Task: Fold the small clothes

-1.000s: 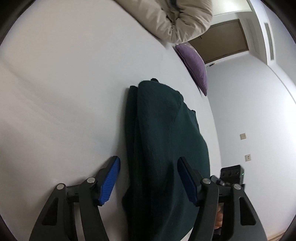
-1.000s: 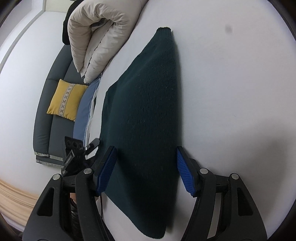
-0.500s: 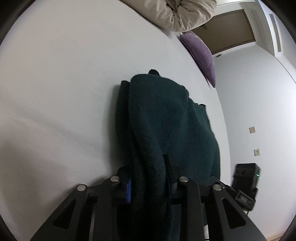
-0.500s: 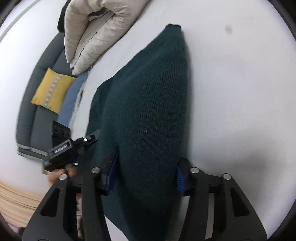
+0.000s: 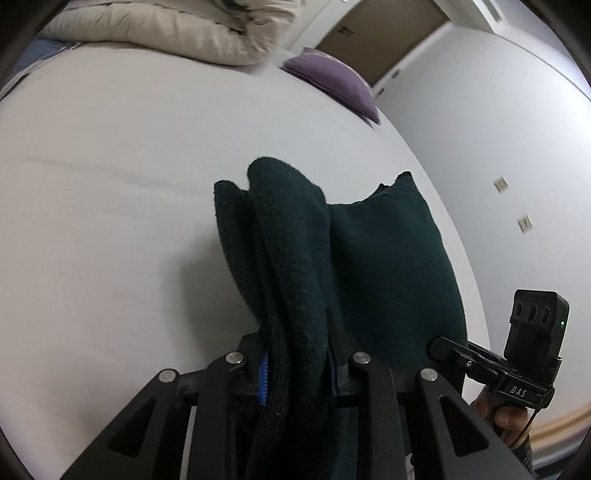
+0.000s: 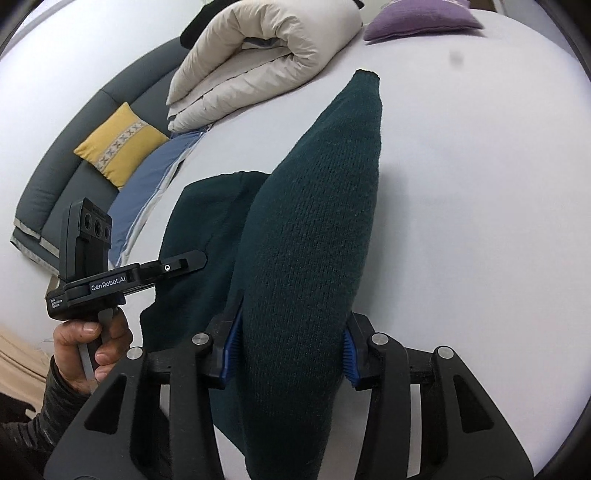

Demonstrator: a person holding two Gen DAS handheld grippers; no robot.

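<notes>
A dark green knit sweater (image 5: 388, 258) lies folded lengthwise on the white bed (image 5: 110, 184). My left gripper (image 5: 297, 363) is shut on its near edge, with thick folds bunched between the blue pads (image 5: 263, 373). My right gripper (image 6: 291, 350) is shut on the other near corner of the sweater (image 6: 314, 221), which rises as a ridge from the jaws to its far tip. The near end is lifted off the bed. The right gripper also shows at the right of the left wrist view (image 5: 517, 362), and the left gripper at the left of the right wrist view (image 6: 110, 273).
A rolled beige duvet (image 6: 258, 70) lies at the far side of the bed, with a purple cushion (image 6: 421, 16) beside it. A blue cloth (image 6: 155, 173) hangs at the bed's left edge. A grey sofa (image 6: 55, 177) with a yellow cushion (image 6: 118, 144) stands beyond. A door (image 5: 380, 33) is in the far wall.
Both grippers were open around the sweater's near edge a second ago. They have closed on it and lifted it, so the near end now bunches up off the bed.
</notes>
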